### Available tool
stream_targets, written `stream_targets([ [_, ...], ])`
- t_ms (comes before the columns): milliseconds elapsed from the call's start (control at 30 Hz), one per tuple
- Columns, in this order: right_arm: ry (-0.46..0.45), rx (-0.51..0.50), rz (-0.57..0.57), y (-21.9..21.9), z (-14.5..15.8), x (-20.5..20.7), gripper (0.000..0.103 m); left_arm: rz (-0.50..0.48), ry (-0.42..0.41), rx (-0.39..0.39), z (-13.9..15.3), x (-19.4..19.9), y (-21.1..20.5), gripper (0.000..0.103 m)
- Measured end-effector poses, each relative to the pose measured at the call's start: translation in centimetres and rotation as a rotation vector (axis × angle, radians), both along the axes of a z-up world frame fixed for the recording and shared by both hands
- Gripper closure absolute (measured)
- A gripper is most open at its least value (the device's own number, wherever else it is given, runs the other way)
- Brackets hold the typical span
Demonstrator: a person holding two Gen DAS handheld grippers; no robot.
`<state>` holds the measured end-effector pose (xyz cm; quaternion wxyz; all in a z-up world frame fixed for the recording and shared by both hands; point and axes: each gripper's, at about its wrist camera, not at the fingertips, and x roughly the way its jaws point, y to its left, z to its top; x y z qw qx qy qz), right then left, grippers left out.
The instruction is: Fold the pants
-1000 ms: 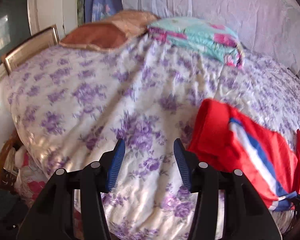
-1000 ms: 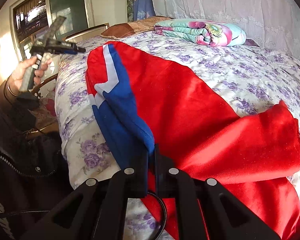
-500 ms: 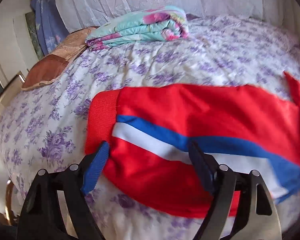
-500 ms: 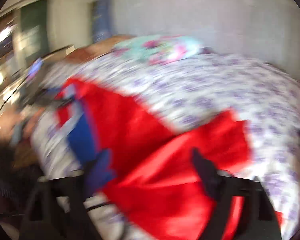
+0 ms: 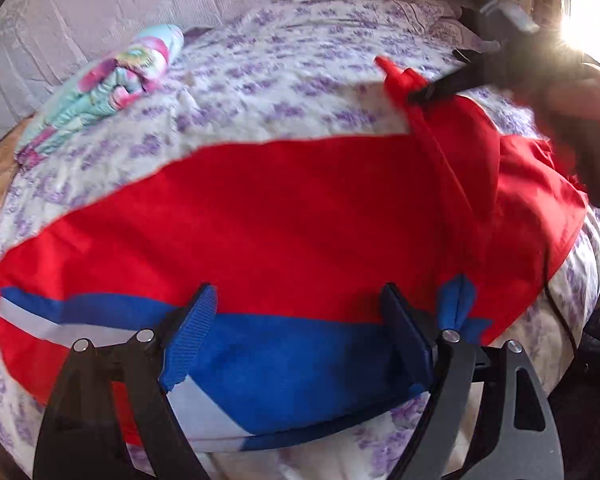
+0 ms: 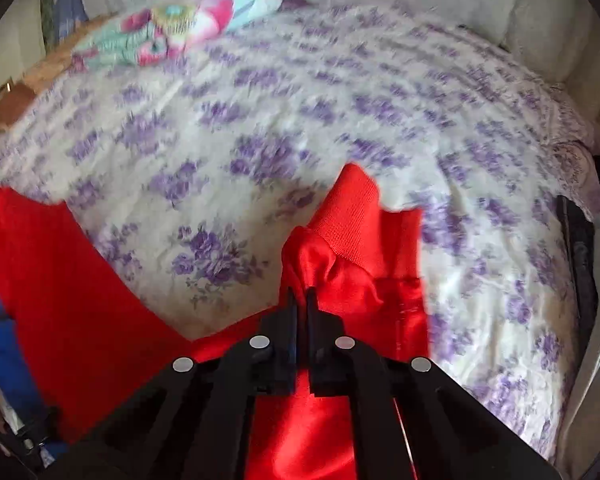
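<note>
right wrist: right gripper (image 6: 300, 300) pinches pants (image 6: 352, 216).

black gripper frames (image 5: 300, 340), blue fingers (image 5: 190, 338) (ribbed), silver screws (image 5: 145, 335)

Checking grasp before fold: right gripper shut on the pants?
Shut: right gripper pinches bunched red fabric of the pants near the cuff.

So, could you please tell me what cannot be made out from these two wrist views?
- Left wrist view: the person's hand on the right hand-held gripper is lost in window glare and blur.
- Left wrist view: the pants' near edge is hidden by the left hand-held gripper.
- Right wrist view: the folded blanket's pattern is blurred.
</note>
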<state>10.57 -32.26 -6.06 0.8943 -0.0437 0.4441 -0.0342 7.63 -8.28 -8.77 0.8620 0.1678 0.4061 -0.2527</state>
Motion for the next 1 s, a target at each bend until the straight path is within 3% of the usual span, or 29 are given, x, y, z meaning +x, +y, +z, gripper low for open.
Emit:
stream_targets([
  [100, -0.273, 0.114, -0.035, -3.7, 4.2, -9.2, 0.099, -0.005, 0.014, -0.049, -0.2, 0.1, 1.0, 0.021],
  [200, -0.436, 0.242, -0.149, -6.8, 2.9, -18.3, 0.099, -0.006, 0.032, -0.084, -0.5, 0.2, 1.5, 0.021],
  [233, -0.451, 0.261, -0.198, -7.5, 1.4, -20.0, 0.099, -0.007, 0.031, -0.086, -0.5, 0.0, 1.6, 0.020],
  [333, -0.368, 0.364, -0.353, -9.5, -4.7, -23.3, 0.094, -0.013, 0.013, -0.075, -0.6, -0.3, 1.7, 0.019],
  [433, -0.404, 0.421, -0.381, -10.7, -5.5, -25.6, 0.091, -0.021, 0.019, -0.064, -0.4, -0.4, 1.7, 0.019],
  [500, -0.427, 0.402, -0.384, -10.8, -4.5, -26.5, 0.048, -0.021, 0.024, -0.064, -0.2, -0.5, 1.9, 0.019],
  [533, -0.431, 0.407, -0.411, -11.3, -4.0, -26.9, 0.014, -0.016, 0.027, -0.070, -0.1, -0.5, 2.1, 0.019],
  [567, -0.439, 0.435, -0.419, -11.8, -3.8, -27.0, 0.013, -0.009, 0.034, -0.078, 0.0, -0.5, 2.3, 0.019],
  [633, -0.417, 0.517, -0.390, -12.8, -3.6, -26.0, 0.017, -0.003, 0.044, -0.096, 0.3, -0.8, 2.6, 0.019],
  [733, -0.348, 0.587, -0.387, -13.9, -3.9, -23.8, 0.038, -0.031, 0.038, -0.129, 1.3, -2.1, 2.6, 0.019],
  [900, -0.309, 0.675, -0.436, -15.4, -4.9, -22.9, 0.050, -0.161, -0.051, -0.052, 1.9, -5.4, -1.1, 0.019],
  [933, -0.308, 0.660, -0.431, -15.4, -4.9, -22.8, 0.064, -0.180, -0.058, -0.040, 1.8, -5.8, -2.0, 0.019],
  [967, -0.307, 0.653, -0.420, -15.4, -5.0, -22.7, 0.087, -0.201, -0.064, -0.032, 1.6, -6.0, -2.9, 0.019],
  [1000, -0.312, 0.673, -0.398, -15.5, -5.2, -22.6, 0.087, -0.219, -0.065, -0.023, 1.3, -6.1, -3.9, 0.019],
])
